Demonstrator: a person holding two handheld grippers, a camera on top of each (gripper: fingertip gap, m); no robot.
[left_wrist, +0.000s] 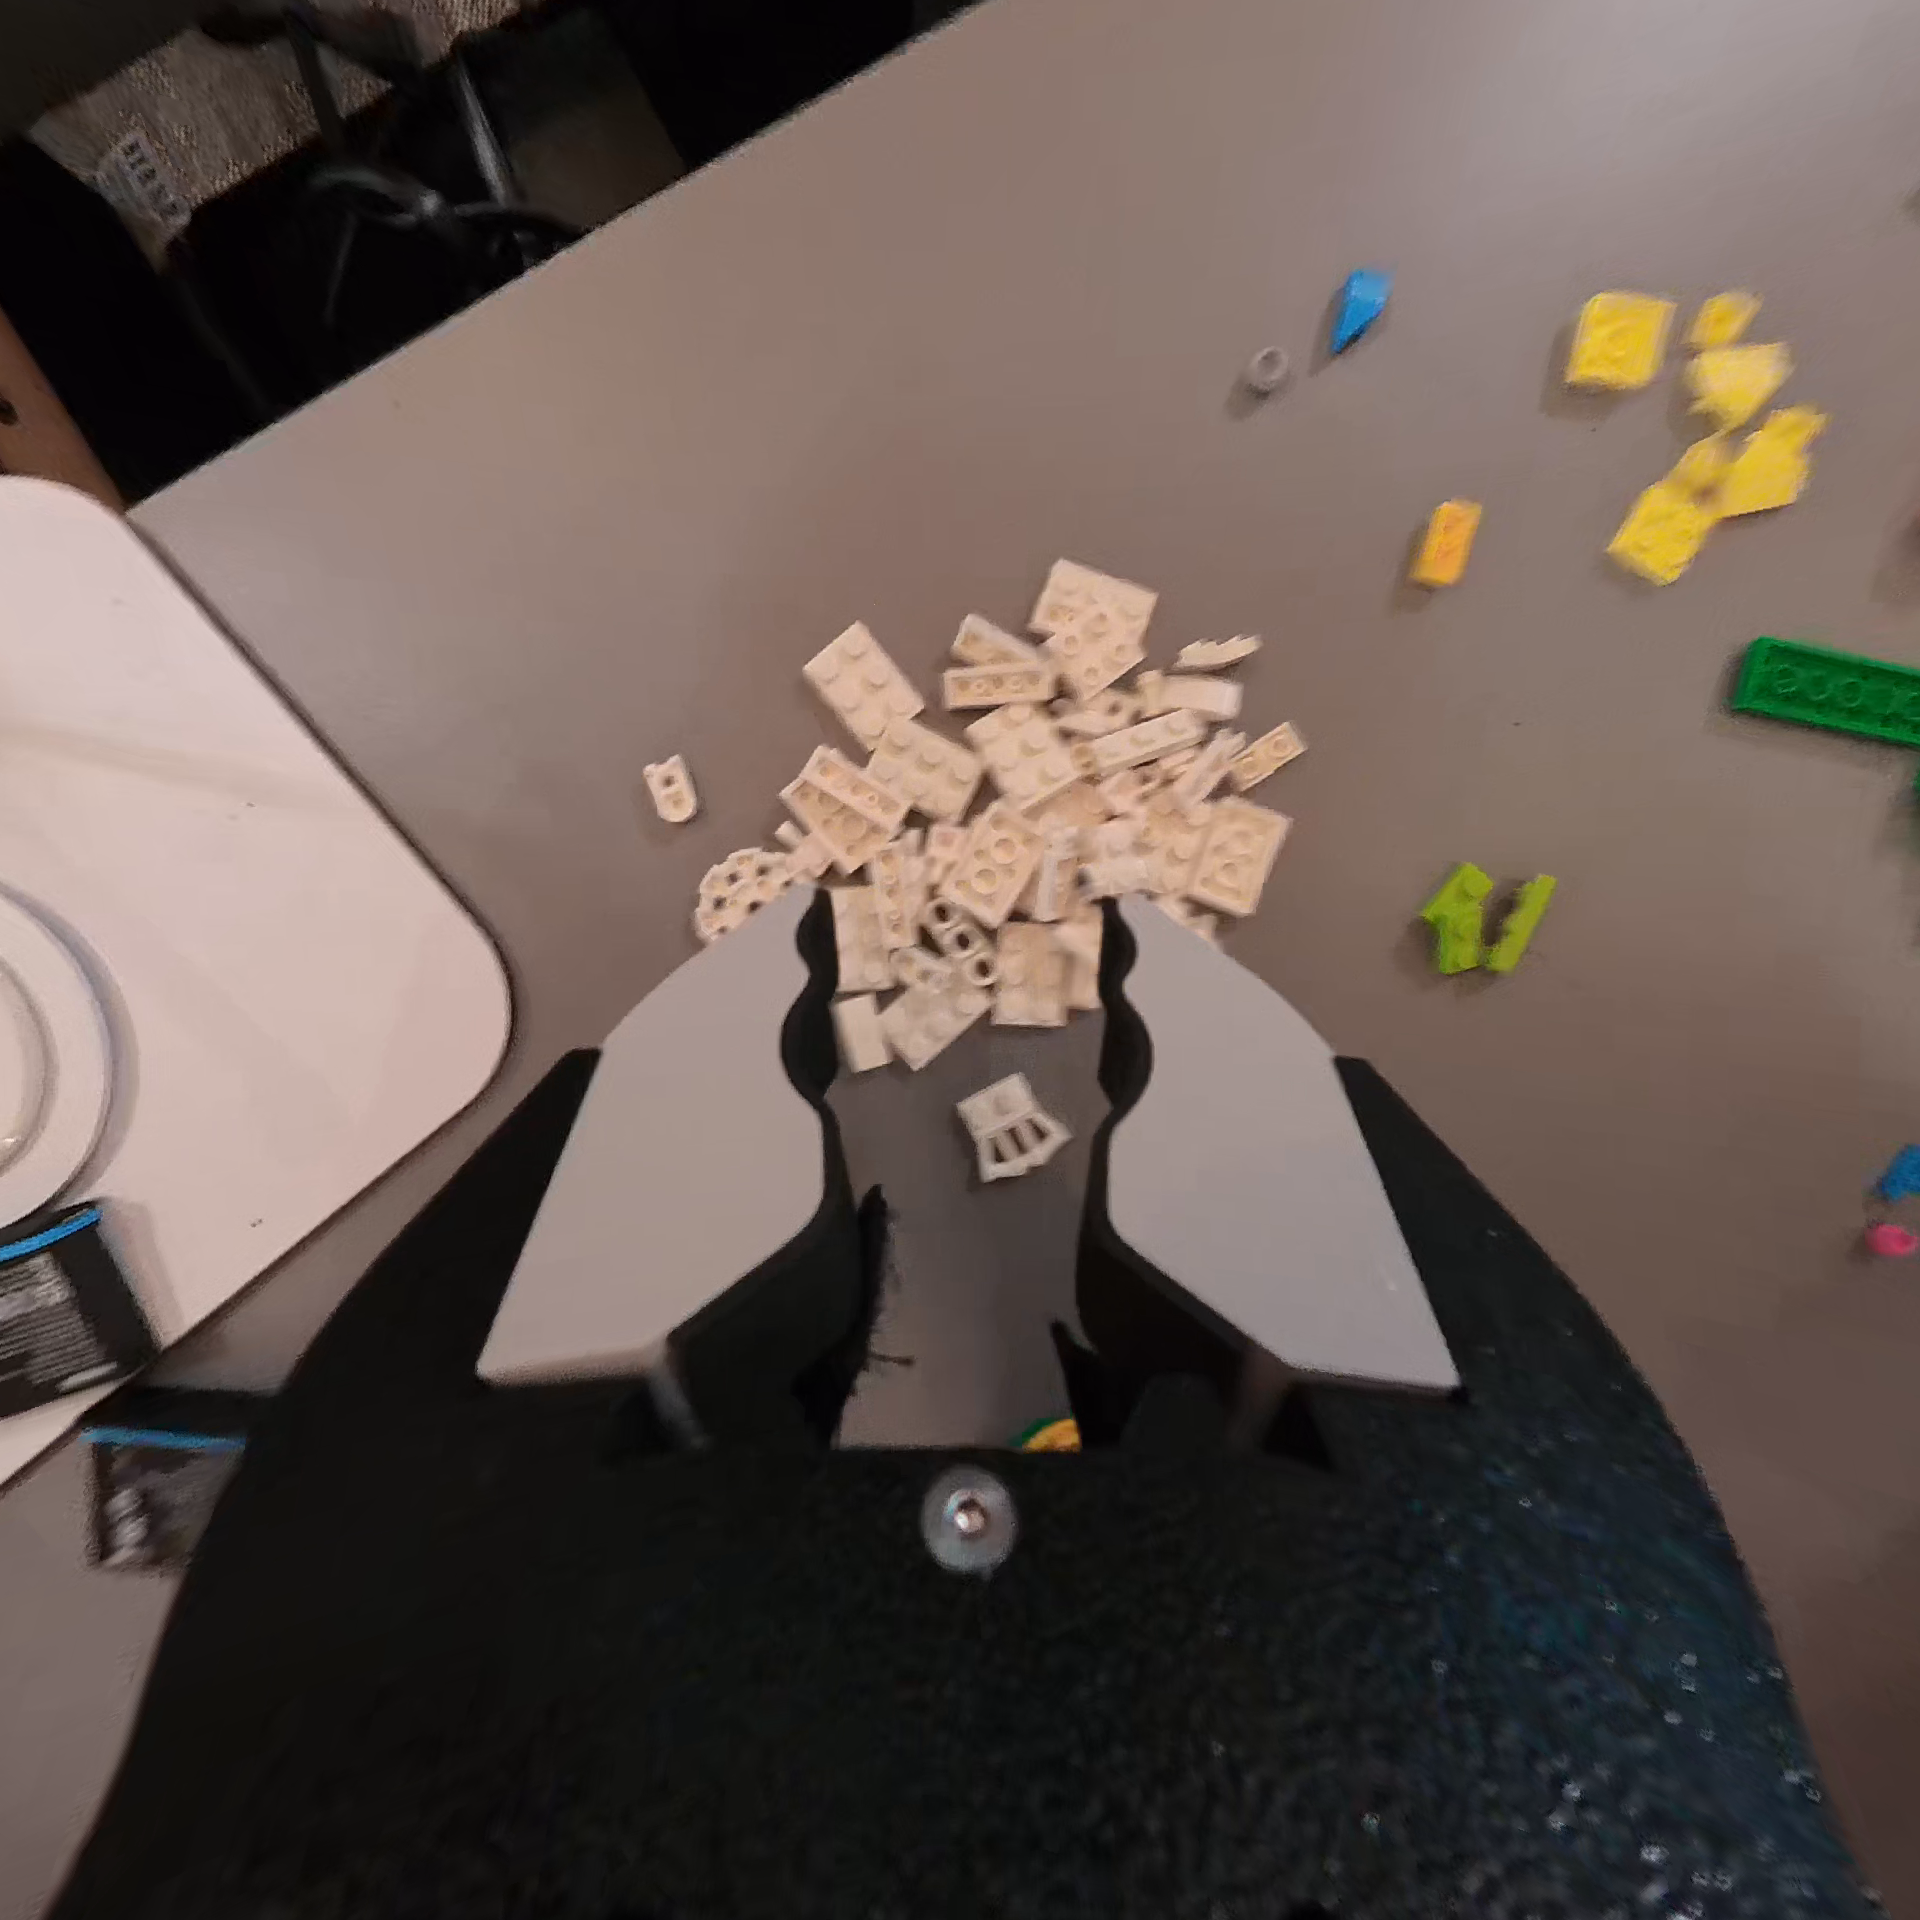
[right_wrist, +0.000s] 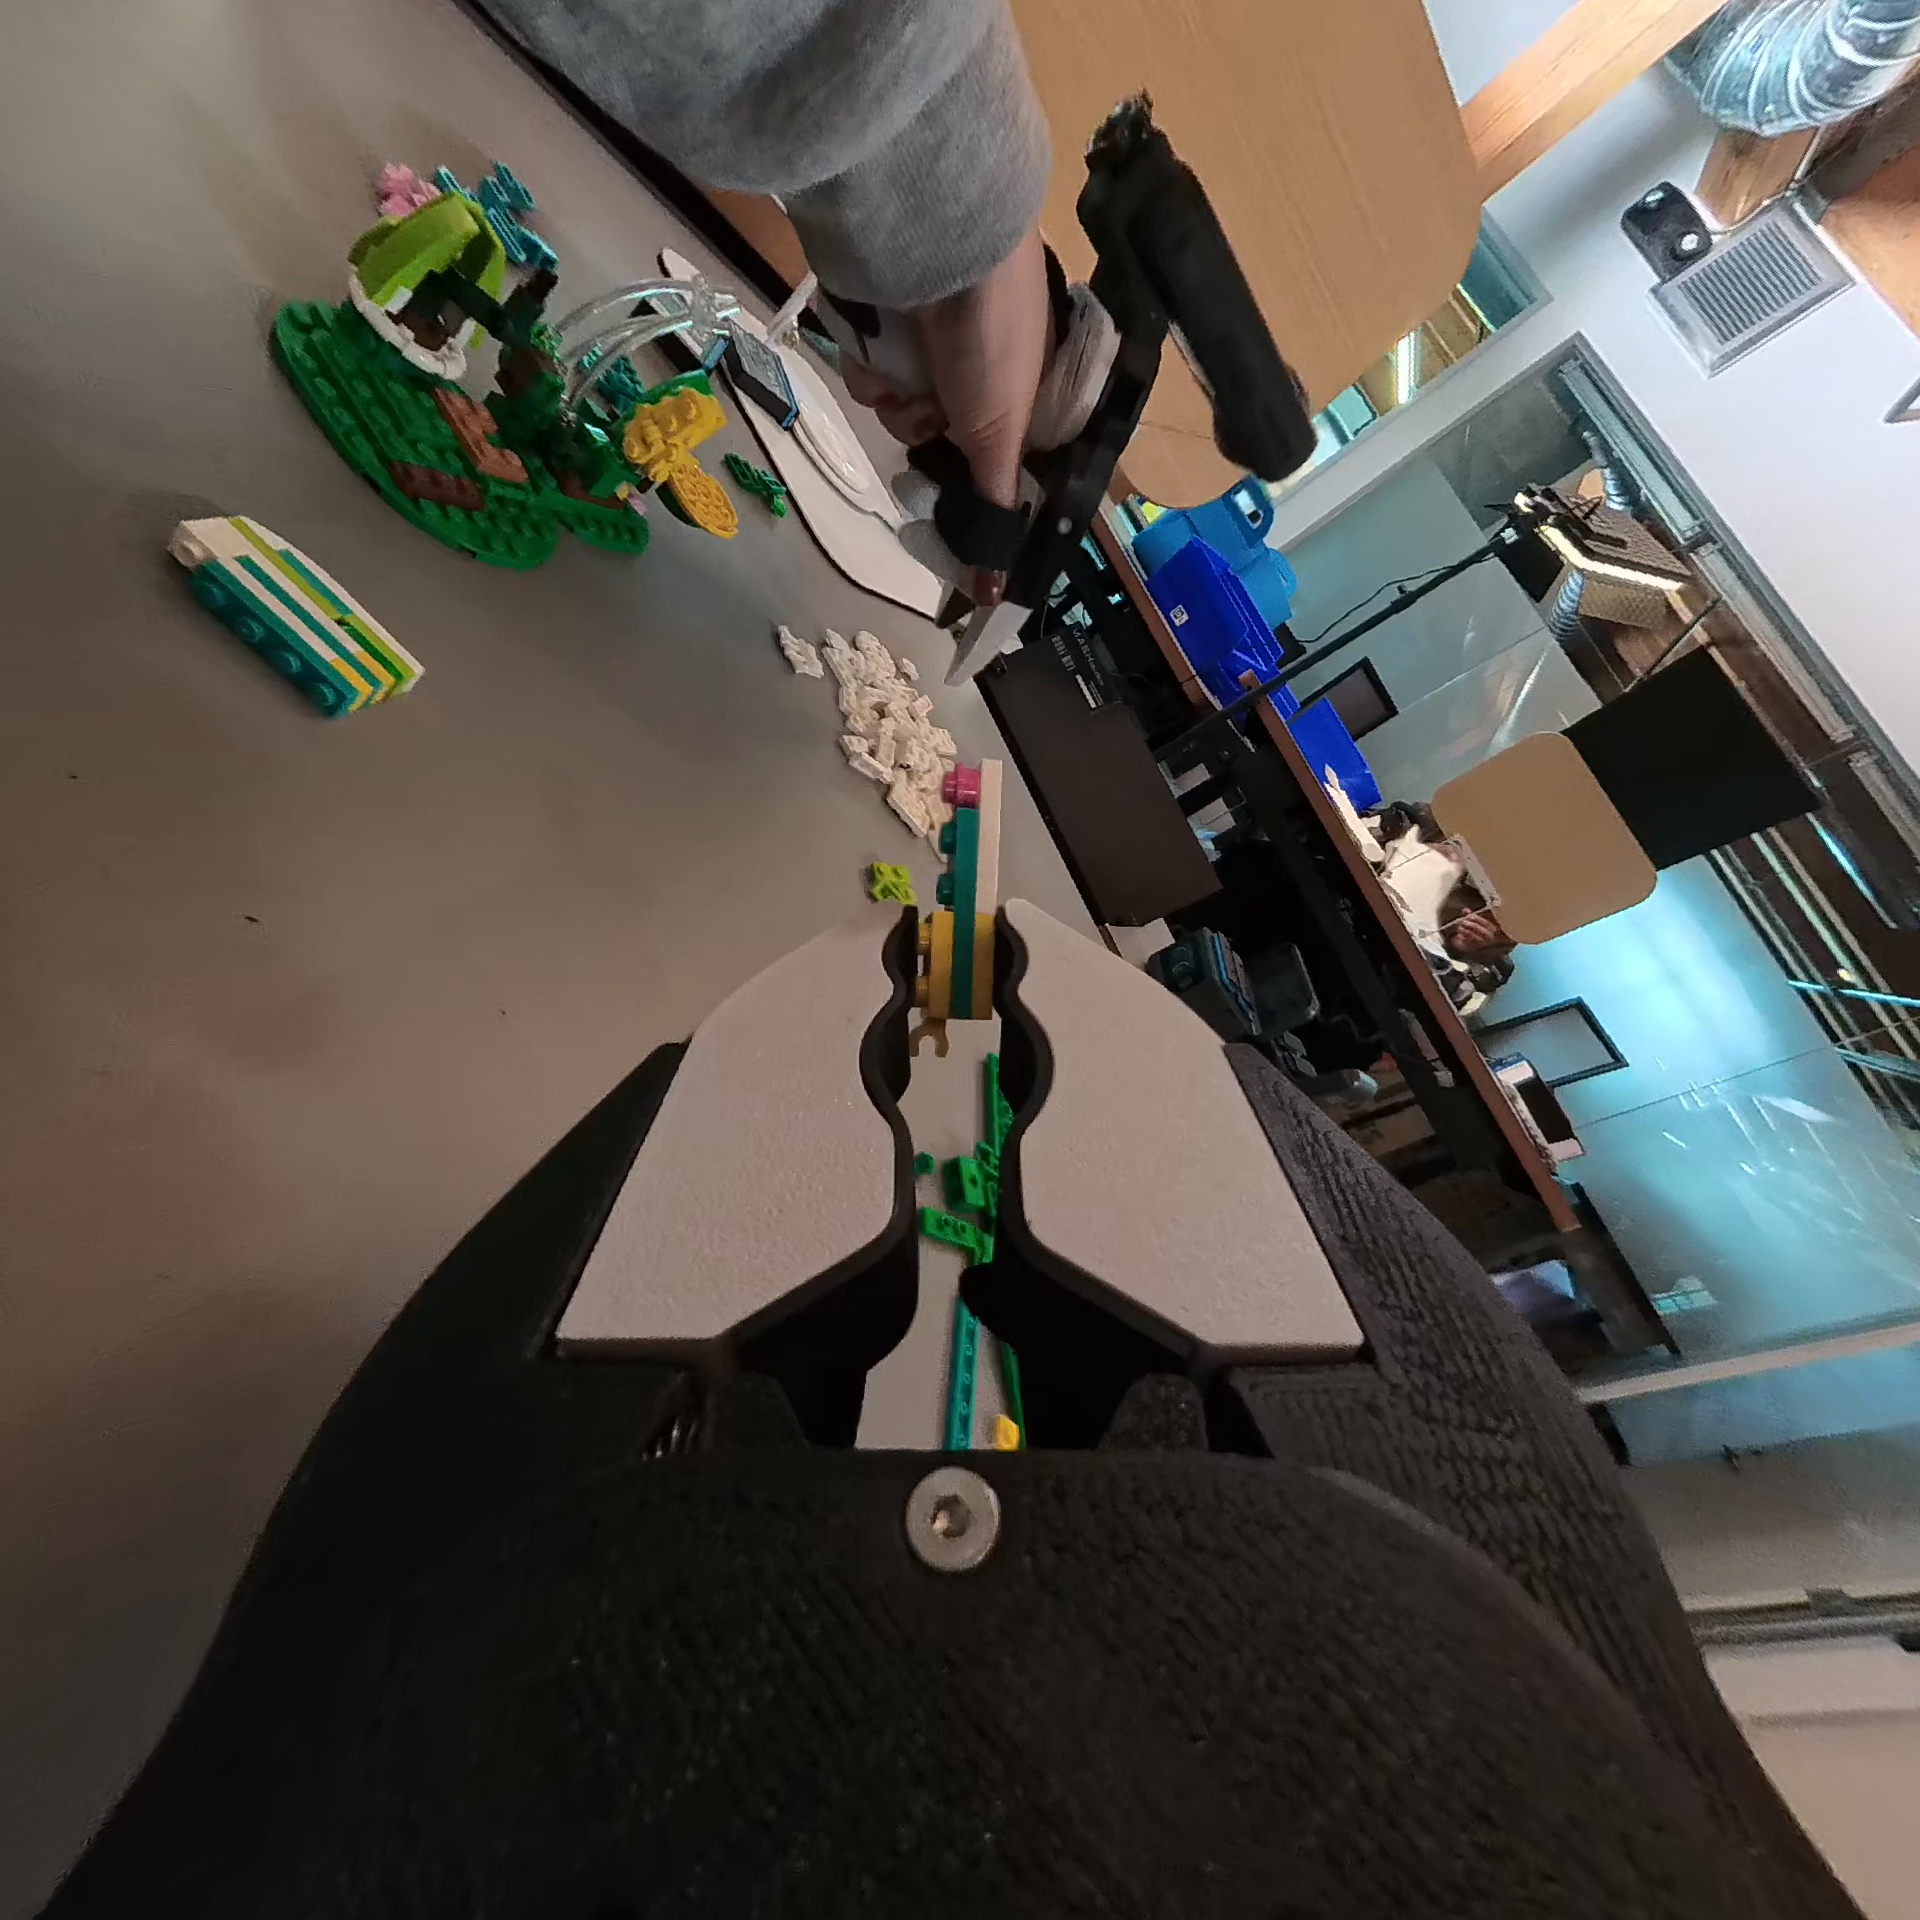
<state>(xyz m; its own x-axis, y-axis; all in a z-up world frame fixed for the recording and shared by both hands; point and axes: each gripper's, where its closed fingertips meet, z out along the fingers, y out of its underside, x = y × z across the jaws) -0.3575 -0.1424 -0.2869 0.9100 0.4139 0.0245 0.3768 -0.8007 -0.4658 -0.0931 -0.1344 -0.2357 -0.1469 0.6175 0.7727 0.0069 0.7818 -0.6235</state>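
The left claw (left_wrist: 961, 935) hangs with its fingers apart just above the near edge of a pile of white bricks (left_wrist: 1029, 800) on the grey table (left_wrist: 727, 416); nothing is gripped, and several small plates merely lie between the fingers (left_wrist: 821, 935). A loose white grille piece (left_wrist: 1008, 1138) sits nearer the claw's base than the pile. Right of the pile lie lime pieces (left_wrist: 1486, 920), a green plate (left_wrist: 1829, 691), yellow pieces (left_wrist: 1704, 436) and a blue wedge (left_wrist: 1356, 307); left of it lies a white board (left_wrist: 208, 831).

The right claw (right_wrist: 956, 971) is clamped on a small brick stack (right_wrist: 966, 904) of yellow, teal, white and pink layers, held on edge, both pads pressing its flat faces at the yellow end. The stack looks light, stiff and slick; the layers may pop apart if twisted, so gripping across the faces near the thick end suits it. The pile's bricks are tiny and thin, best pinched by their long edges.

Writing appears on dark packets beside the white board, not reported
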